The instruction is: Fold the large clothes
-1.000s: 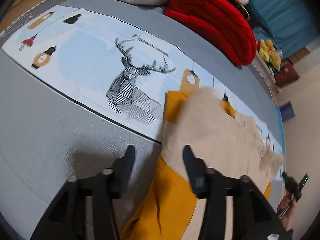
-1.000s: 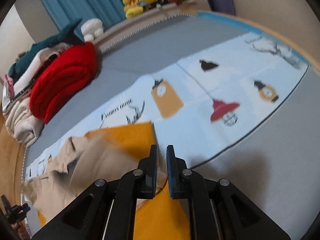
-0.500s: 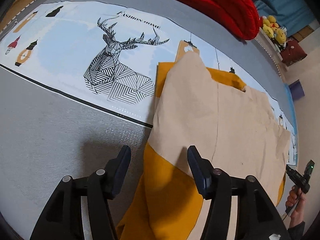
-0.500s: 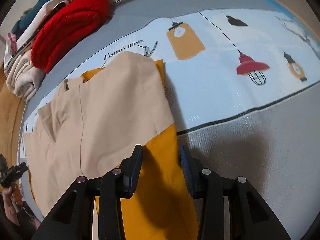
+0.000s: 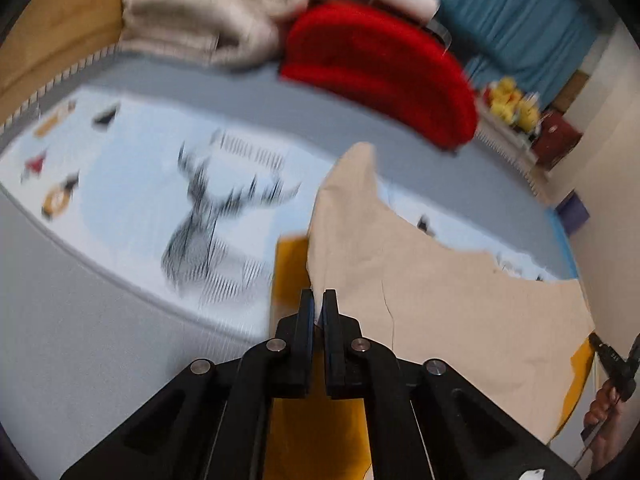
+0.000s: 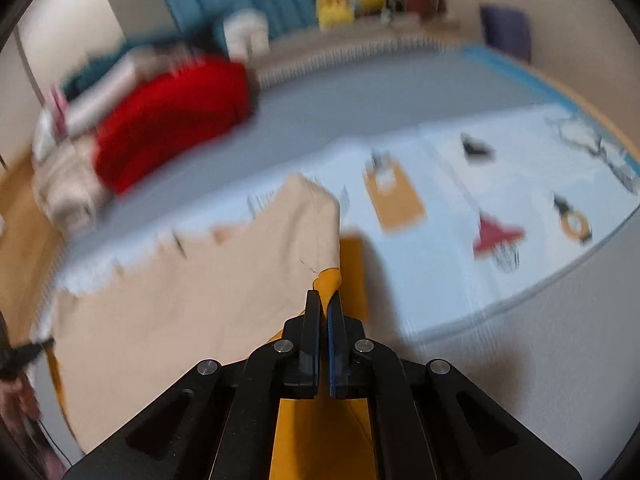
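On the bed, in the left view, the left gripper was wide open half a second ago; now it pinches the tan-and-yellow garment. In the right view, the right gripper has pinched its yellow edge too, so lifting for a fold looks next.

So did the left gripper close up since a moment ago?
Yes. The left gripper has shut on the beige-and-mustard garment and lifted its edge off the deer-print mat, where it lay flat before.
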The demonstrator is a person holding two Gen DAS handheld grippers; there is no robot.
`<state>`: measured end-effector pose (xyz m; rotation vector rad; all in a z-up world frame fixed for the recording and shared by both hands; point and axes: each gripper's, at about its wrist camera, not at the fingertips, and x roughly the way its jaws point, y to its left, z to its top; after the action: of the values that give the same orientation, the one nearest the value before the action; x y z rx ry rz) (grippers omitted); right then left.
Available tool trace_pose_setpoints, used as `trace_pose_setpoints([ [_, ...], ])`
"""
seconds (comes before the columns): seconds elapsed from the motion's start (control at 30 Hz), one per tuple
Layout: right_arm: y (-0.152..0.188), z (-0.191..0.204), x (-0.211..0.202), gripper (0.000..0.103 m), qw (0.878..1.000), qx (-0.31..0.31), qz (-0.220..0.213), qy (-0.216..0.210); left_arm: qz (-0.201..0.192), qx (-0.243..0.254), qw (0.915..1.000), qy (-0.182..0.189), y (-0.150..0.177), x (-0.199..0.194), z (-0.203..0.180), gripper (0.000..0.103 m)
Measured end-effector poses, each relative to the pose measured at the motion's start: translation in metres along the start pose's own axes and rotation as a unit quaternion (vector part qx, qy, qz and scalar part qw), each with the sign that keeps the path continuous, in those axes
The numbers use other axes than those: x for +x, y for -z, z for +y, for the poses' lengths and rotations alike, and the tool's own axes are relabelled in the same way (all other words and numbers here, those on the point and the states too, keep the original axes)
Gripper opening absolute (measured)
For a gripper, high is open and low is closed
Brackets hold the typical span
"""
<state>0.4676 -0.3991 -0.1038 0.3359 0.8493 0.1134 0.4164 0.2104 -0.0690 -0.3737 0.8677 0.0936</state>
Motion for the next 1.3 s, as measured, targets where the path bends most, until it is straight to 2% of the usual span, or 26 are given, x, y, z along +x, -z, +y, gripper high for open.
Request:
trace_pose_setpoints([
  [0.07, -0.009, 0.011, -0.010, 0.003, 0.999, -0.014, -0.045, 0.012, -0.014, 0.012, 0.9997, -0.016, -0.004, 0.002, -0.005, 0.003],
  [0.13, -0.014, 0.014, -0.003, 0.003, 0.998, -0.006, -0.050, 0.024, -0.007, -0.001, 0.9997, -0.023, -0.006, 0.012, 0.000, 0.003],
  [0.2, -0.017, 0.010, 0.016, 0.003, 0.999, 0.010, -0.029, 0.033, 0.015, -0.020, 0.9991, -0.034, -0.004, 0.032, 0.007, 0.003],
  [0.27, -0.012, 0.005, 0.040, 0.003, 0.999, 0.023, 0.005, 0.047, 0.041, -0.023, 0.9971, -0.061, 0.003, 0.051, 0.013, 0.003],
  [0.3, -0.007, -0.001, 0.057, 0.003, 0.997, 0.037, 0.034, 0.052, 0.043, -0.025, 0.9968, -0.062, 0.002, 0.054, 0.011, 0.003],
  [0.33, -0.002, -0.006, 0.064, 0.003, 0.996, 0.052, 0.046, 0.053, 0.038, -0.030, 0.9973, -0.055, 0.000, 0.052, 0.010, 0.003],
  [0.43, -0.004, -0.011, 0.059, 0.003, 0.995, 0.078, 0.023, 0.053, -0.010, -0.008, 0.9995, -0.030, -0.009, 0.030, -0.004, 0.003],
  [0.47, -0.010, -0.005, 0.049, 0.003, 0.996, 0.068, -0.004, 0.049, -0.021, 0.004, 0.9993, -0.032, -0.010, 0.027, -0.009, 0.003],
  [0.5, -0.013, 0.001, 0.044, 0.003, 0.997, 0.054, -0.021, 0.051, -0.022, 0.010, 0.9989, -0.040, -0.010, 0.029, -0.011, 0.007],
  [0.57, -0.013, 0.008, 0.048, 0.004, 0.996, 0.031, -0.017, 0.078, 0.002, 0.004, 0.9974, -0.072, -0.008, 0.038, -0.008, 0.011],
  [0.63, -0.009, 0.007, 0.059, 0.007, 0.994, 0.026, 0.016, 0.103, 0.044, -0.014, 0.9947, -0.093, -0.005, 0.047, -0.003, 0.014],
  [0.67, -0.006, 0.005, 0.064, 0.012, 0.992, 0.027, 0.034, 0.116, 0.048, -0.011, 0.9936, -0.101, -0.004, 0.043, -0.005, 0.014],
  [0.7, -0.005, 0.005, 0.062, 0.012, 0.991, 0.026, 0.035, 0.127, 0.037, 0.000, 0.9941, -0.102, -0.002, 0.035, -0.010, 0.015],
  [0.77, -0.007, 0.009, 0.049, 0.012, 0.991, 0.010, 0.016, 0.133, 0.026, 0.036, 0.9955, -0.084, 0.002, 0.022, -0.024, 0.020],
  [0.8, -0.009, 0.013, 0.039, 0.012, 0.992, -0.004, 0.004, 0.130, 0.033, 0.054, 0.9962, -0.061, 0.006, 0.019, -0.030, 0.022],
  [0.87, -0.009, 0.020, 0.025, 0.012, 0.995, -0.025, -0.004, 0.101, 0.074, 0.079, 0.9941, -0.007, 0.019, 0.025, -0.038, 0.027],
  [0.93, -0.003, 0.023, 0.025, 0.012, 0.997, -0.040, 0.020, 0.060, 0.132, 0.090, 0.9868, 0.023, 0.036, 0.042, -0.039, 0.030],
  [1.0, 0.016, 0.022, 0.041, 0.012, 0.993, -0.055, 0.108, 0.006, 0.177, 0.099, 0.9793, 0.000, 0.052, 0.061, -0.034, 0.031],
  [1.03, 0.025, 0.022, 0.048, 0.012, 0.988, -0.061, 0.141, 0.001, 0.209, 0.102, 0.9719, -0.035, 0.065, 0.075, -0.024, 0.031],
  [1.07, 0.043, 0.019, 0.063, 0.012, 0.977, -0.080, 0.197, 0.022, 0.227, 0.099, 0.9672, -0.055, 0.072, 0.082, -0.016, 0.031],
  [1.13, 0.072, 0.010, 0.079, 0.012, 0.956, -0.115, 0.258, 0.077, 0.234, 0.090, 0.9646, -0.081, 0.076, 0.082, -0.006, 0.034],
  [1.2, 0.077, 0.003, 0.074, 0.012, 0.955, -0.121, 0.256, 0.085, 0.230, 0.098, 0.9629, -0.102, 0.074, 0.072, -0.008, 0.033],
  [1.23, 0.076, 0.002, 0.071, 0.012, 0.955, -0.119, 0.257, 0.087, 0.228, 0.103, 0.9630, -0.100, 0.074, 0.065, -0.010, 0.032],
  [1.3, 0.072, 0.001, 0.059, 0.012, 0.956, -0.111, 0.256, 0.085, 0.229, 0.110, 0.9648, -0.069, 0.076, 0.050, -0.017, 0.032],
])
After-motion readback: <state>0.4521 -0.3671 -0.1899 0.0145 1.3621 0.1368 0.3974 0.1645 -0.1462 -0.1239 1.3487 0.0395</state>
